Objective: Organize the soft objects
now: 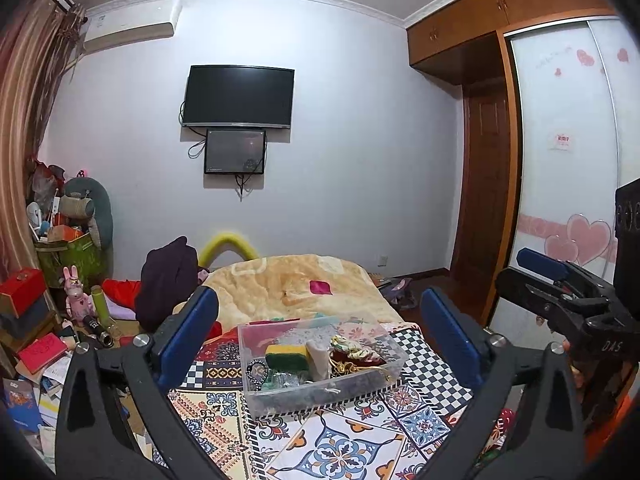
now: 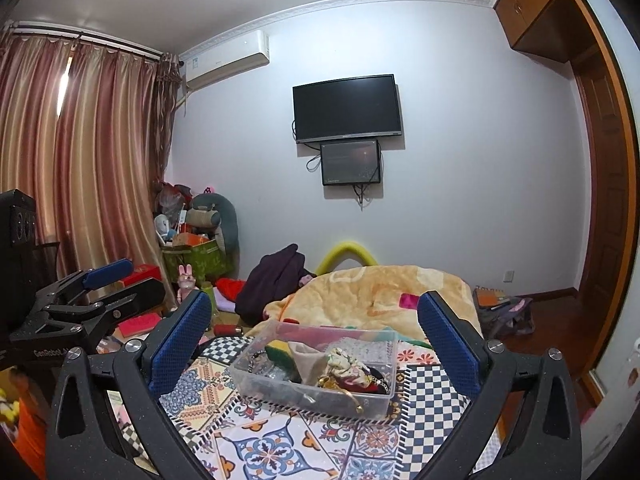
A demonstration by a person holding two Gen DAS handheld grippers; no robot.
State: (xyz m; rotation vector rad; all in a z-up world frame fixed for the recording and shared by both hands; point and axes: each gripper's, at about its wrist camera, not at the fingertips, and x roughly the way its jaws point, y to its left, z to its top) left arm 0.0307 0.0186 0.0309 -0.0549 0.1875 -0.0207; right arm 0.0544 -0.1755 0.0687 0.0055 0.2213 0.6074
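A clear plastic box [image 1: 376,386] [image 2: 376,398] stands on a patterned tile cloth [image 1: 344,444] [image 2: 276,444] on the bed. Inside lie a yellow-green sponge [image 1: 286,356] [image 2: 278,349], a beige cloth piece [image 1: 319,360] [image 2: 306,360], a floral scrunchie [image 1: 352,346] [image 2: 342,362], dark red fabric and beaded bits. My left gripper [image 1: 320,328] is open and empty, held above and in front of the box. My right gripper [image 2: 314,328] is open and empty, likewise framing the box. Each gripper shows at the other view's edge [image 1: 560,292] [image 2: 88,304].
A beige blanket [image 1: 296,284] [image 2: 380,292] with a pink square lies beyond the box. A dark garment [image 1: 168,276] and clutter with a pink rabbit [image 1: 76,296] fill the left floor. A wardrobe [image 1: 568,160] is on the right.
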